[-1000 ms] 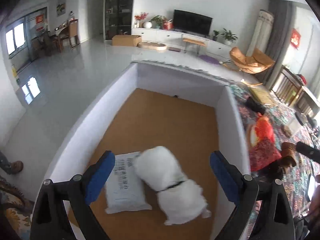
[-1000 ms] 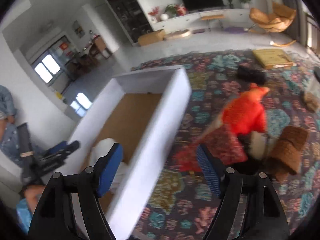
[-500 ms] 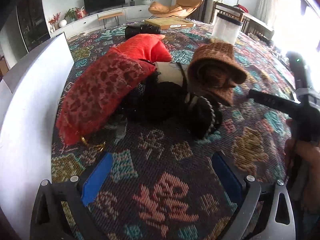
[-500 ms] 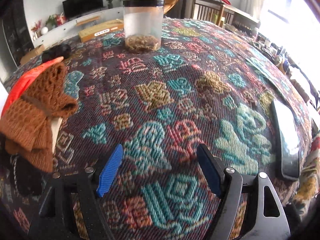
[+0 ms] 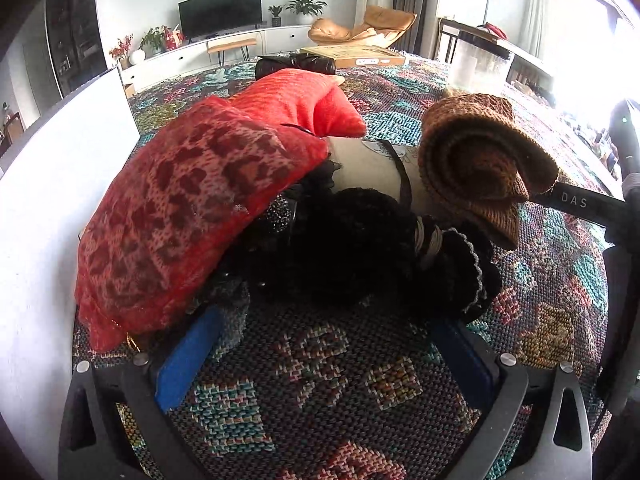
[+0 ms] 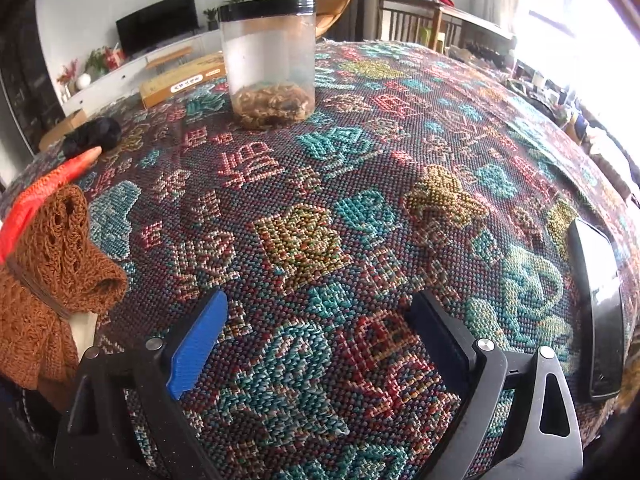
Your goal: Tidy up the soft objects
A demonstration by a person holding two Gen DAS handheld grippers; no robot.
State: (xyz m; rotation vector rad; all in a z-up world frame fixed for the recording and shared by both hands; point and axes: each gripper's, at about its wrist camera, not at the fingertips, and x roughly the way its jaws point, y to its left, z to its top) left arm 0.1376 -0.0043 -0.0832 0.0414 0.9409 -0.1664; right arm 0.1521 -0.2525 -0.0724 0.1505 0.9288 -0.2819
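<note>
A living room in daylight: pale walls, a television [image 5: 220, 12] above a long white cabinet [image 5: 224, 46], a tan lounge chair [image 5: 360, 26].

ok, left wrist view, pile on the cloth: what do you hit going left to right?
white box wall → red leopard-print bag → black fuzzy bundle → brown knit roll → right gripper

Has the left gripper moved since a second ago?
Yes. The left gripper hung over the white bin then; now it is beside the bin's wall, low over the patterned cloth, facing the black fluffy item.
</note>
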